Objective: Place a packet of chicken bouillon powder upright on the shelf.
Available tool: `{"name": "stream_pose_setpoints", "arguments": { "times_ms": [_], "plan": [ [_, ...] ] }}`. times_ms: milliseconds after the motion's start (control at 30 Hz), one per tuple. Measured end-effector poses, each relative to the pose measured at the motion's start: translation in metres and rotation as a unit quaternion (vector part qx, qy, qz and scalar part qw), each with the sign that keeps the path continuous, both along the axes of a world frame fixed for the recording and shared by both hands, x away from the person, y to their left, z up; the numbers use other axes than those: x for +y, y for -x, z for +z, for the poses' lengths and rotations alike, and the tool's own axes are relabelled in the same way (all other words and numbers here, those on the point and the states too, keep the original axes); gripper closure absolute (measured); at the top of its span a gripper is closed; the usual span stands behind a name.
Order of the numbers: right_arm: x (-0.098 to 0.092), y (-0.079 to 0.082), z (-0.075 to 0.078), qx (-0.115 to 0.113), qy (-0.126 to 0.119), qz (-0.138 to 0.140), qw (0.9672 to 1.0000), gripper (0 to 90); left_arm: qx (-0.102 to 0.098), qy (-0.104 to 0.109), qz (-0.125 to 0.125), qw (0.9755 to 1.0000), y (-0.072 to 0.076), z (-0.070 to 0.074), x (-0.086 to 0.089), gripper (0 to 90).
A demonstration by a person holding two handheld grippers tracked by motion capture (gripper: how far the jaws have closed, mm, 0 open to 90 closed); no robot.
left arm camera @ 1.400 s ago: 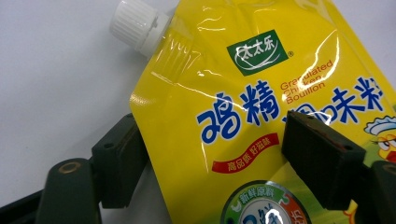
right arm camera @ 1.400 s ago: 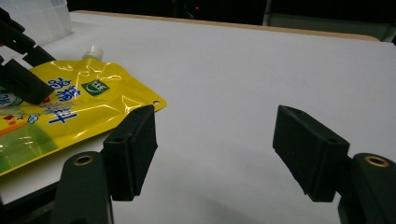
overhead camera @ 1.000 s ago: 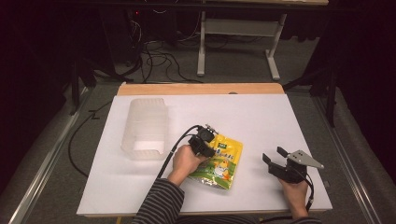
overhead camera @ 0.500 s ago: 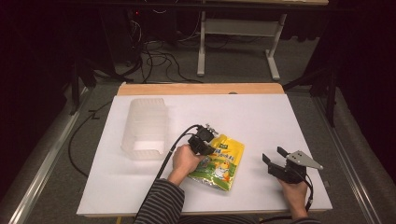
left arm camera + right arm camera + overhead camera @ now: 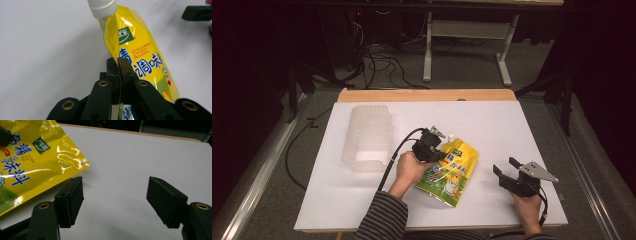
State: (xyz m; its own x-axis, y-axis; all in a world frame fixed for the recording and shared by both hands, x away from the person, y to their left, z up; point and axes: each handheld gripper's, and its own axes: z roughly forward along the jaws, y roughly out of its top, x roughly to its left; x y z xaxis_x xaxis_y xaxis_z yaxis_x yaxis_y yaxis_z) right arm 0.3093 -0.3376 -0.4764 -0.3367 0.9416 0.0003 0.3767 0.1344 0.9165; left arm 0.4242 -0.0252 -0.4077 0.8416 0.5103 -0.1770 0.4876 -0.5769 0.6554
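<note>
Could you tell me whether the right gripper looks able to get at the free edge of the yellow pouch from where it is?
Probably yes: the right gripper is open, and only bare table lies between it and the yellow pouch, which the left gripper pinches by its other edge.

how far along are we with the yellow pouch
Done: the left gripper is clamped on the yellow pouch's edge. In hand: lifting it, its bottom on the table. Left: moving it, perhaps toward the clear bin; the right gripper waits open.

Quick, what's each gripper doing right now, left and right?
Left gripper: shut on the edge of the yellow bouillon pouch.
Right gripper: open, holding nothing.
</note>
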Motion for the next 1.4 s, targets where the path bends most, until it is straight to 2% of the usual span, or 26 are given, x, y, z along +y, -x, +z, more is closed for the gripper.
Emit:
{"name": "stream_pose_setpoints", "arguments": {
  "times_ms": [100, 233, 300, 433, 467, 600, 667, 733, 867, 933, 1033, 1067, 1267, 1367, 1400],
  "plan": [
    [0.000, 0.000, 0.000, 0.000, 0.000, 0.000, 1.0000, 30.5, -0.007, 0.006, -0.004, 1.0000, 0.003, 0.008, 0.002, 88.7],
    [0.000, 0.000, 0.000, 0.000, -0.001, 0.000, 1.0000, 30.4, -0.013, 0.024, -0.012, 0.9995, 0.007, 0.022, 0.006, 88.9],
    [0.000, 0.000, 0.000, -0.001, 0.000, 0.001, 1.0000, 30.4, -0.026, 0.034, -0.015, 0.9990, 0.009, 0.033, 0.009, 89.0],
    [0.000, 0.000, 0.000, 0.000, 0.000, 0.000, 1.0000, 30.4, -0.035, 0.040, -0.018, 0.9984, 0.012, 0.042, 0.012, 89.2],
    [0.000, 0.000, 0.000, 0.000, 0.000, 0.000, 1.0000, 30.4, -0.044, 0.045, -0.017, 0.9979, 0.015, 0.048, 0.014, 89.2],
    [0.000, 0.000, 0.000, -0.002, 0.002, 0.002, 1.0000, 30.3, -0.049, 0.052, -0.018, 0.9973, 0.018, 0.056, 0.018, 89.2],
    [0.001, 0.001, 0.000, -0.002, 0.003, 0.005, 1.0000, 30.1, -0.051, 0.061, -0.018, 0.9967, 0.018, 0.062, 0.017, 89.6],
    [0.001, 0.001, 0.000, -0.005, 0.006, 0.005, 1.0000, 30.1, -0.061, 0.058, -0.022, 0.9962, 0.019, 0.069, 0.013, 89.6],
    [0.000, 0.000, 0.000, -0.002, 0.002, 0.004, 1.0000, 30.1, -0.073, 0.060, -0.021, 0.9953, 0.019, 0.075, 0.013, 89.8],
    [0.000, 0.001, 0.000, -0.004, 0.003, 0.009, 0.9999, 29.8, -0.073, 0.066, -0.019, 0.9950, 0.018, 0.077, 0.013, 90.0],
    [0.001, 0.002, 0.000, -0.013, 0.004, 0.006, 0.9999, 30.0, -0.073, 0.058, -0.020, 0.9954, 0.018, 0.079, 0.012, 90.0],
    [0.000, 0.002, 0.000, -0.009, 0.000, 0.003, 1.0000, 29.9, -0.075, 0.056, -0.019, 0.9954, 0.018, 0.079, 0.013, 90.0],
    [0.001, 0.002, 0.000, -0.009, 0.006, 0.010, 0.9999, 30.0, -0.072, 0.076, -0.012, 0.9945, 0.017, 0.086, 0.020, 90.0],
    [0.000, 0.001, 0.000, -0.008, 0.002, 0.005, 1.0000, 29.9, -0.082, 0.074, -0.011, 0.9938, 0.019, 0.092, 0.025, 90.0],
    [0.000, 0.001, 0.000, -0.008, 0.001, 0.006, 0.9999, 29.8, -0.085, 0.080, -0.009, 0.9931, 0.020, 0.094, 0.028, 90.0]
  ]
}}
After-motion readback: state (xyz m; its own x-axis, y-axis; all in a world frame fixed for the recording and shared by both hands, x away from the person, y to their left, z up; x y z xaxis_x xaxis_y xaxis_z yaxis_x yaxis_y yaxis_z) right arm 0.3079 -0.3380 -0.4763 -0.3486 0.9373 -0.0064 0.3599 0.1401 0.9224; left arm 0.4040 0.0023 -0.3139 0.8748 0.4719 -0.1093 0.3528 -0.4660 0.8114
